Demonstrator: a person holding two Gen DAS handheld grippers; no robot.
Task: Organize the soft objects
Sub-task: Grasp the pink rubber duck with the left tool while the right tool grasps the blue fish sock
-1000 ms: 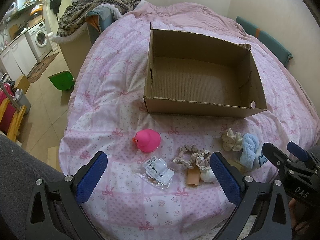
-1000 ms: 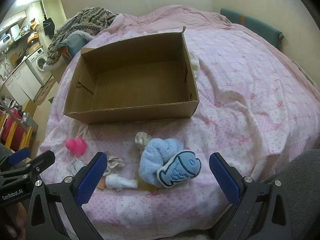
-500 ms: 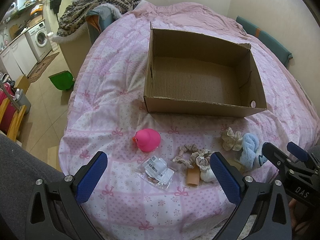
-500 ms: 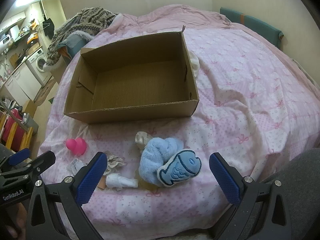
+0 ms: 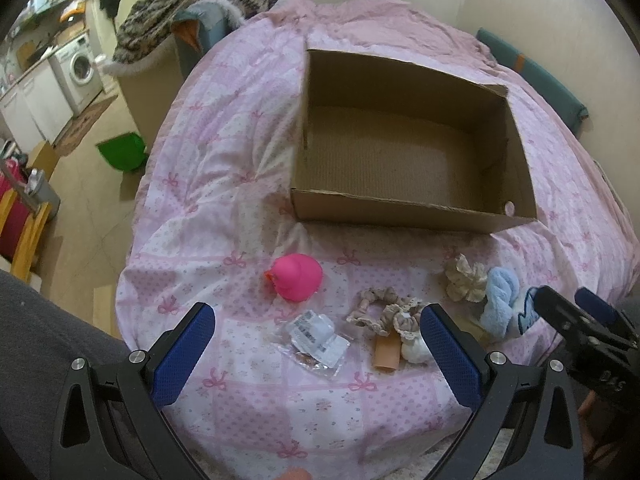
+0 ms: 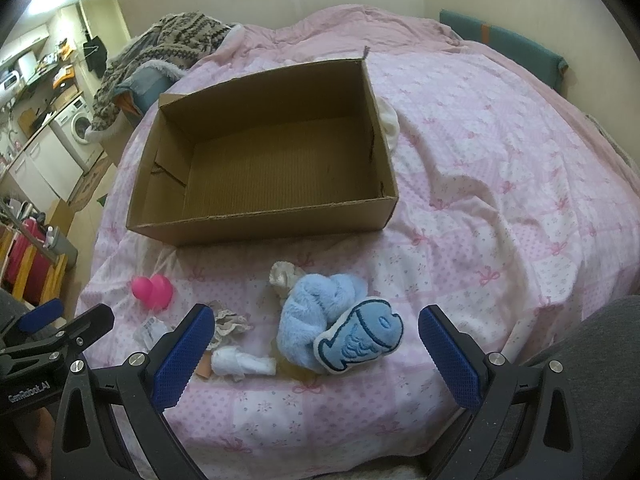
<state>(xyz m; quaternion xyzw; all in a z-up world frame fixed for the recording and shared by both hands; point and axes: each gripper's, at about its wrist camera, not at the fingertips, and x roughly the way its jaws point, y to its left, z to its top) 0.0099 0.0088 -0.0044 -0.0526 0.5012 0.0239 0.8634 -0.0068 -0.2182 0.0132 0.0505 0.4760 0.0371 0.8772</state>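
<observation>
An empty cardboard box (image 5: 400,208) (image 6: 260,224) sits on a pink bed. In front of it lie a pink rubber duck (image 5: 298,276) (image 6: 154,290), a plastic packet (image 5: 316,338), beige scrunchies (image 5: 384,312), a cream scrunchie (image 5: 464,284), a white rolled sock (image 6: 242,362), a fluffy blue cloth (image 6: 316,312) and a blue fish plush (image 6: 360,336). My left gripper (image 5: 314,354) is open above the packet. My right gripper (image 6: 314,354) is open near the blue cloth and fish. Both hold nothing.
The pink quilt (image 6: 500,160) covers the bed. A patterned blanket (image 5: 192,12) lies heaped at the far left corner. A floor with a green bin (image 5: 124,152) and a washing machine (image 5: 82,68) lies left of the bed. A teal cushion (image 6: 508,44) lines the wall.
Both views have shifted very slightly; the objects on the bed lie where they were and both grippers stay open.
</observation>
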